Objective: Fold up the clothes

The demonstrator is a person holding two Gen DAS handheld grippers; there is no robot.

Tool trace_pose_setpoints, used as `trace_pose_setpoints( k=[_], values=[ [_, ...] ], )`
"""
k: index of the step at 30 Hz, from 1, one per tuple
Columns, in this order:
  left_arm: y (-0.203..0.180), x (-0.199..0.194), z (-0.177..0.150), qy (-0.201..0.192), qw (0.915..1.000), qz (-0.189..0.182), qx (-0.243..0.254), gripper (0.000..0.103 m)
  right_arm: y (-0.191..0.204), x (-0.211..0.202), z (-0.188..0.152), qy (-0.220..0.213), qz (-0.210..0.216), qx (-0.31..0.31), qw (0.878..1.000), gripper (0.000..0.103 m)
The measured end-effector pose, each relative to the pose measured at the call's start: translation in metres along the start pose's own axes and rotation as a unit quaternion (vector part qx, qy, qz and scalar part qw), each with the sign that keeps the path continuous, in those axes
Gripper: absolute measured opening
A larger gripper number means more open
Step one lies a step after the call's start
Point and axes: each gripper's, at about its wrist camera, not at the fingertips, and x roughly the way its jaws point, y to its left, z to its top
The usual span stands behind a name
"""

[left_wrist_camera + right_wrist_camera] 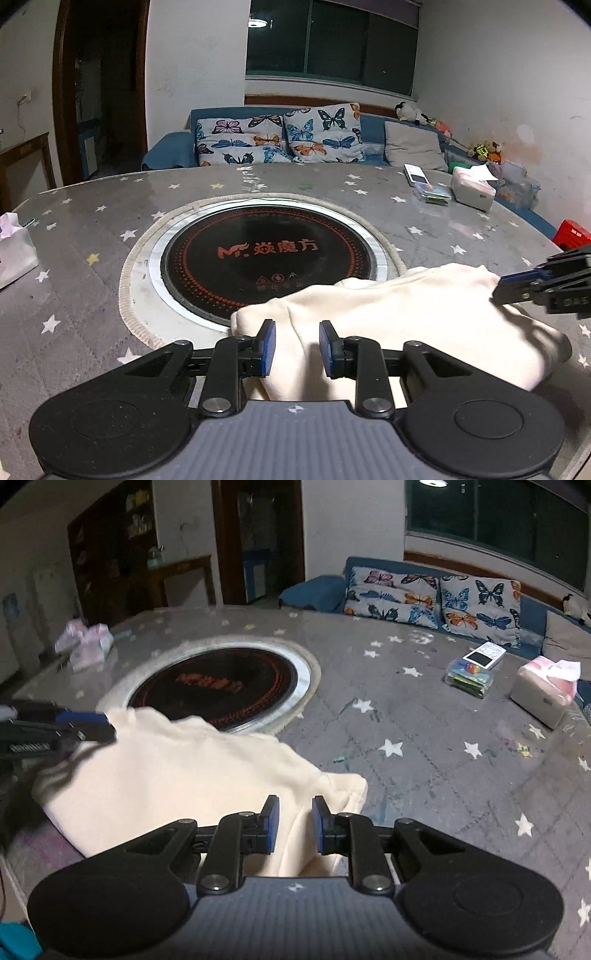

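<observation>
Cream garment between two parted grippers

Cream fleece garment point(388, 325) lies bunched on the grey star-print table cover point(92, 295), its far edge overlapping the round black induction hob point(266, 254) at about five o'clock. Left gripper point(297, 347) sits at the cloth's nine o'clock end, fingers narrowly apart around a fold, not pinching. Right gripper point(294, 823) straddles the three o'clock corner, likewise parted. Both should probably close on matching corners, then lift level together.

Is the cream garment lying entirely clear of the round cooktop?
No: the cream garment overlaps the near rim of the round cooktop.
</observation>
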Motion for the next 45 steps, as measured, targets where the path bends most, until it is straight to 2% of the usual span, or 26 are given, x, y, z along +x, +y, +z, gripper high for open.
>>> trace_pose_setpoints(
  k=[4,10,14,19,23,29,36,40,45],
  values=[
    [-0.013,-0.016,-0.004,-0.005,0.9996,-0.02,0.02,0.028,0.006,-0.014,-0.003,-0.004,0.006,-0.012,1.0,0.017],
    [-0.048,-0.033,-0.01,-0.008,0.9959,-0.073,0.053,0.028,0.031,-0.045,-0.013,-0.008,0.026,-0.057,0.998,0.017],
    [-0.073,-0.032,-0.011,-0.012,0.9919,-0.106,0.069,0.028,0.046,-0.055,-0.023,-0.005,0.035,-0.073,0.997,0.017],
    [-0.095,-0.023,-0.016,-0.006,0.9881,-0.125,0.089,0.028,0.05,-0.053,-0.038,0.007,0.031,-0.074,0.997,0.017],
    [-0.101,-0.011,-0.024,0.013,0.9874,-0.125,0.097,0.028,0.05,-0.049,-0.049,0.016,0.032,-0.074,0.997,0.017],
    [-0.099,-0.01,-0.027,0.015,0.987,-0.127,0.098,0.029,0.043,-0.062,-0.044,0.002,0.026,-0.07,0.997,0.017],
    [-0.094,-0.018,-0.026,0.014,0.9877,-0.126,0.091,0.03,0.031,-0.053,-0.048,0.022,0.021,-0.054,0.998,0.017],
    [-0.08,-0.028,-0.024,0.009,0.9907,-0.11,0.08,0.03,0.034,-0.062,-0.035,0.004,0.02,-0.069,0.997,0.017],
    [-0.059,-0.04,-0.023,0.002,0.9946,-0.082,0.064,0.03,0.042,-0.054,-0.022,-0.008,0.033,-0.078,0.996,0.017]
  ],
)
